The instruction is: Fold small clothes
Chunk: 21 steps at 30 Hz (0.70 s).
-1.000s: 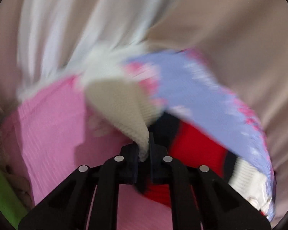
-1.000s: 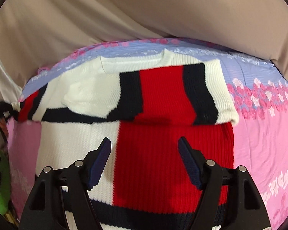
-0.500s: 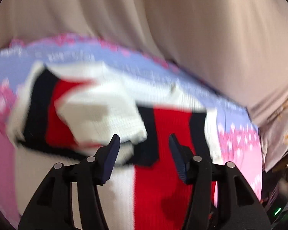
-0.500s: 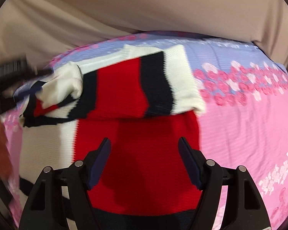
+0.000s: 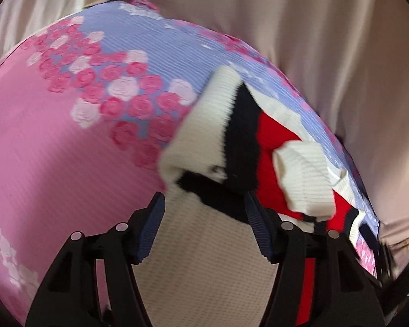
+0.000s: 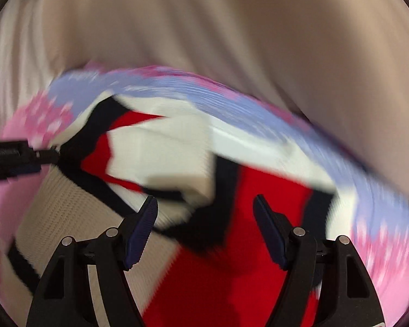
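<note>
Your left gripper (image 5: 204, 227) was opening, its jaws apart over the one red, white and navy ribbed knit sweater (image 5: 275, 147), pads pressing on nothing. Your right gripper (image 6: 205, 230) stood wide apart above the same sweater (image 6: 270, 204), clamping nothing. The sweater lay partly folded at centre and lower right of the left view, one white cuffed sleeve (image 5: 304, 177) turned over it, on the one pink and lilac rose-printed sheet (image 5: 68, 136). Beige curtain (image 5: 327, 27) filled the top.
</note>
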Available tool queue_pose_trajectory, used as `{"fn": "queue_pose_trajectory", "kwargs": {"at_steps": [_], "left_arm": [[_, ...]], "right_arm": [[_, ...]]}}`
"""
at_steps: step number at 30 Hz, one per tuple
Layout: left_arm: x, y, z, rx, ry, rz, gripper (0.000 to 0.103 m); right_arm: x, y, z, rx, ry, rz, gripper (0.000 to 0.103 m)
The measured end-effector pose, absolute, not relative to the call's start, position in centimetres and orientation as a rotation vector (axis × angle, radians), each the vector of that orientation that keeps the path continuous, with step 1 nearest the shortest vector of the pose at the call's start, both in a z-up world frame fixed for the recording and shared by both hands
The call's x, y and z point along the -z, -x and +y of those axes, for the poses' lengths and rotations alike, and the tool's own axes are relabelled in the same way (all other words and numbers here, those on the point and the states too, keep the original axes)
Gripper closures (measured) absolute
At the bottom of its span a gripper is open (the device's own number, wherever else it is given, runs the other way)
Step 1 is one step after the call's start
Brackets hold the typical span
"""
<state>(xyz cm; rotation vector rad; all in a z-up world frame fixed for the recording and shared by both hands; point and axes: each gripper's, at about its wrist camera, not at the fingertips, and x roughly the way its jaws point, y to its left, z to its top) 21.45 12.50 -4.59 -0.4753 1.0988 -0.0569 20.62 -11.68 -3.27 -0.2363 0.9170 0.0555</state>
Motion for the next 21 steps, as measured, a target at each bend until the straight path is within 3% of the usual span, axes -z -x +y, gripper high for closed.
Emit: {"fn": "queue_pose_trajectory", "kwargs": {"at_steps": [3,4,5,7,12,14,19,21], "left_arm": [[5.2,-21.1,13.0,0.055,0.493,1.107,0.044],[5.3,-20.9,13.1,0.061,0.5,1.109,0.044],[5.4,-20.7,13.3,0.067,0.506,1.11,0.044],[5.3,-20.4,13.6,0.082,0.524,1.115,0.044],[4.5,-20.2,14.0,0.172,0.657,1.109,0.042],[4.6,-20.9,13.3,0.183,0.696,1.121,0.037],[7.2,-24.0,11.2,0.096,0.701,1.18,0.036],[7.6,-24.5,11.2,0.047,0.703,1.163,0.037]], "right_arm": [[6.3,-24.3,-7.8,-0.124,0.384,0.963,0.036],[7.1,-25.1,-7.4,-0.135,0.387,0.986,0.043],[7.7,-25.8,-7.3,-0.156,0.367,1.008,0.069],[7.5,-26.9,-8.3,-0.174,0.228,1.05,0.093],[1.9,-24.0,-17.9,-0.128,-0.416,0.924,0.094],[2.5,-21.5,-22.0,-0.011,-0.547,0.895,0.094],[8.5,-19.9,-26.7,0.188,-0.58,1.057,0.087],[9.1,-19.9,-27.3,0.172,-0.615,1.045,0.08]]}}
